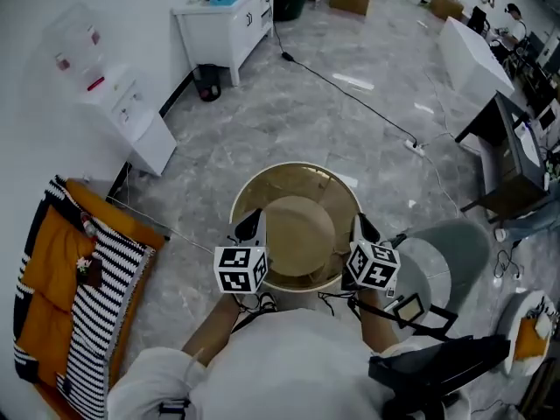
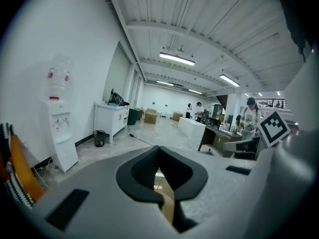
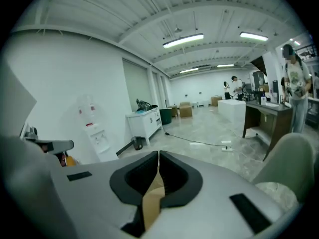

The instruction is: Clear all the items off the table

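Right in front of the person's white top (image 1: pixel 271 357), a round tan container (image 1: pixel 297 175) is held between the two grippers, with the grey floor (image 1: pixel 262 112) behind it. The left claw (image 1: pixel 248 227) is clamped narrow on the container's left rim and the right claw (image 1: pixel 364 228) on its right rim. Each gripper view shows the jaws pressed onto a thin tan wall. Left of the container lies an orange and striped cloth (image 1: pixel 96 296), and right of it stands a grey chair (image 1: pixel 459 248). Beyond the container a black cable (image 1: pixel 341 86) crosses the floor. Farther off, to its left, a water dispenser (image 1: pixel 131 121) and a white cabinet (image 1: pixel 219 24) stand by the wall.
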`<action>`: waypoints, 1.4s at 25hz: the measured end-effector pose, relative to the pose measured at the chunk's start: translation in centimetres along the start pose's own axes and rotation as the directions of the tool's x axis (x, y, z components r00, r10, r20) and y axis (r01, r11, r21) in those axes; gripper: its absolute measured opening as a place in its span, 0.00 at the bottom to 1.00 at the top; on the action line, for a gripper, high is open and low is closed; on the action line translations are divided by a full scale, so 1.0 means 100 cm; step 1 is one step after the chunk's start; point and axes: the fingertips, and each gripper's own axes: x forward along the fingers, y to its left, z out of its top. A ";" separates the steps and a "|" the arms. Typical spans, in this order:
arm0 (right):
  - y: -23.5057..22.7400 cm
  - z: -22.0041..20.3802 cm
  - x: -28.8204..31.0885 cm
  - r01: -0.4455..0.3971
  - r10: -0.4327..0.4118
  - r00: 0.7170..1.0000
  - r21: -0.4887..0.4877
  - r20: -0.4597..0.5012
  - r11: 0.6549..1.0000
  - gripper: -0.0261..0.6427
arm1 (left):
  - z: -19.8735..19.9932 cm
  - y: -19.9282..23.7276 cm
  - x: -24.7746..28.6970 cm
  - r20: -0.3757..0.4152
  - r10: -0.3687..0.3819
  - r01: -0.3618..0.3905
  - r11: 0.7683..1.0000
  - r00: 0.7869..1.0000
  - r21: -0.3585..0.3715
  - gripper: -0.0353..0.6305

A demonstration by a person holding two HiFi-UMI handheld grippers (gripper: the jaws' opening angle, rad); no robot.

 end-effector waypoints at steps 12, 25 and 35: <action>-0.039 0.034 -0.011 -0.041 0.041 0.999 -0.076 0.007 0.996 0.08 | 0.005 -0.012 -0.009 0.025 0.125 -0.123 0.991 0.992 -0.050 0.06; -0.033 0.031 -0.024 -0.065 0.064 0.998 -0.134 -0.011 0.989 0.07 | 0.019 -0.025 -0.014 0.052 0.113 -0.112 0.993 0.992 -0.031 0.06; -0.024 0.023 -0.032 -0.073 0.070 0.997 -0.153 -0.026 0.986 0.07 | 0.013 -0.030 -0.024 0.042 0.103 -0.102 0.994 0.994 -0.027 0.06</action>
